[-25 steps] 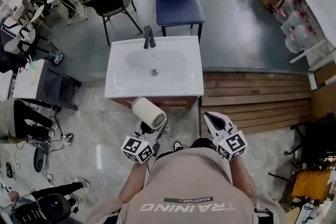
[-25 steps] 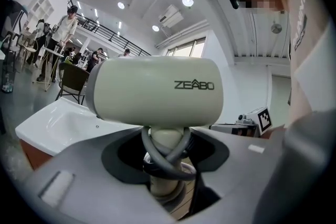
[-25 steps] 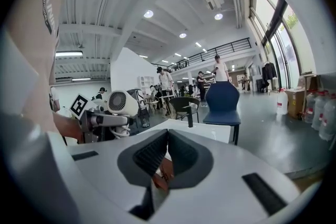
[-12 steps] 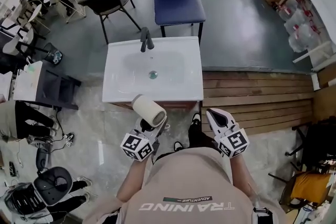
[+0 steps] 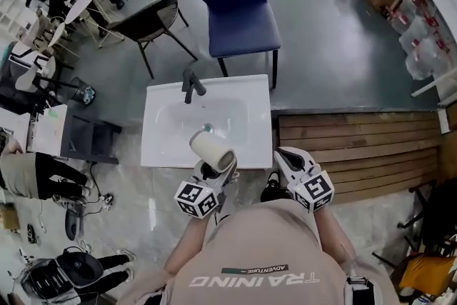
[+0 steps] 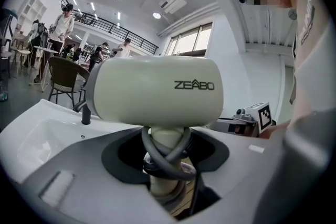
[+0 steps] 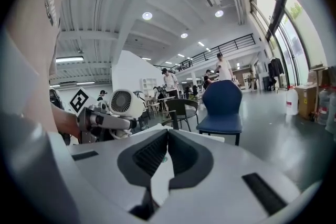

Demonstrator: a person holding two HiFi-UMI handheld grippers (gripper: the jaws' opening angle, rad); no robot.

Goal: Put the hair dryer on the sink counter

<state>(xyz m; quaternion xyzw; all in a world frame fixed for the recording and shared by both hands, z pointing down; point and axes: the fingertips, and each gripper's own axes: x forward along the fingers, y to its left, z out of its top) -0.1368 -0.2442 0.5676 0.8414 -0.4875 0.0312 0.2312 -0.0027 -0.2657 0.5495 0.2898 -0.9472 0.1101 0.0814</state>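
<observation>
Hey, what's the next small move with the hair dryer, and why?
Probably ease the left gripper forward and down to the flat strip of the sink counter right of the basin. It grips the hair dryer by the handle, and the dryer appears to hang above the counter's front edge, not yet set down.

zeabo on hair dryer (image 6: pixel 157 92), training (reversed) on shirt (image 5: pixel 257 253)
</observation>
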